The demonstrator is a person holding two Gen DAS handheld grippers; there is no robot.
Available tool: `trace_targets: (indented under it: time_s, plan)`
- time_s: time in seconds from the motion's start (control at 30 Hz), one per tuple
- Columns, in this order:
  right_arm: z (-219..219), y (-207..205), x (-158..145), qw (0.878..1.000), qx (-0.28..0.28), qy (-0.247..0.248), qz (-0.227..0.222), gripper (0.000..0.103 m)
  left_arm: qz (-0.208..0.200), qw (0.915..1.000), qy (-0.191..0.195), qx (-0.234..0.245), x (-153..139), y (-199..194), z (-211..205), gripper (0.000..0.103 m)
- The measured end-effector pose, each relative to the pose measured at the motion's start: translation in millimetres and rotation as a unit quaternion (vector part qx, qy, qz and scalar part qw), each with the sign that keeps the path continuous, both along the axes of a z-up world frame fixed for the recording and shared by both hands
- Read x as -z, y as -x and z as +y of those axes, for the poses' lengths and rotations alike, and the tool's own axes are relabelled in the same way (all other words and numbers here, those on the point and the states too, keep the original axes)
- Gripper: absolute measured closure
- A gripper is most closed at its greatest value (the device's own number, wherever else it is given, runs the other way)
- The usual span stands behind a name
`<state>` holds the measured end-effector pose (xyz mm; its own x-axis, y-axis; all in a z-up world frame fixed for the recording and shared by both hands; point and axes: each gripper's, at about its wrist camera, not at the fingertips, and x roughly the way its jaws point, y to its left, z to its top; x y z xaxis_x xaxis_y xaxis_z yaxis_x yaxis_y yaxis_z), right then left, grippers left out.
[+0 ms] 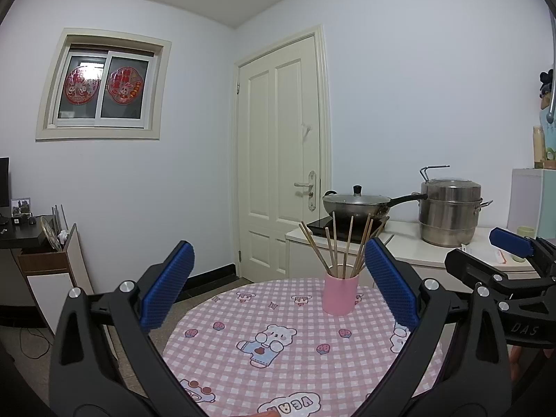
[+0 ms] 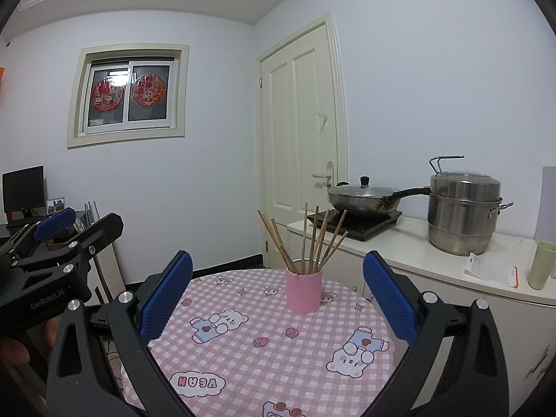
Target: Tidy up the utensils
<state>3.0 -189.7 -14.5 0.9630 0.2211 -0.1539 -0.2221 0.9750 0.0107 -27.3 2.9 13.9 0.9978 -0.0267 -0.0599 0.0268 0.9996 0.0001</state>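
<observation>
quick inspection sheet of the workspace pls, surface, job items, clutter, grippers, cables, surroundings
surface: round table under a pink checked cloth with bear prints.
job's things: wooden chopsticks stand fanned out in a pink cup on the table's far side.
clutter: nothing seen on the table besides the cup.
grippers: left gripper and right gripper both open, above the table, holding nothing.
cables: wires on the floor at left.
surroundings: counter with lidded wok, steel steamer pot, green cup; closed door; window; monitor.

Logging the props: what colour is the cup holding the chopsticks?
Plain pink cup, with wooden chopsticks inside; clearest in the right wrist view.
</observation>
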Motion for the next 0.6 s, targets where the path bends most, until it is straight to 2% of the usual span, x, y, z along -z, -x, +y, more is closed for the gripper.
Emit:
trace_targets:
  time_s: [0.6]
  plan:
    - [1.5,-1.4,2.3,1.000,-0.003,-0.001,0.006,0.008,0.001,1.0000,0.000,0.000,-0.3,0.2,0.8,0.006]
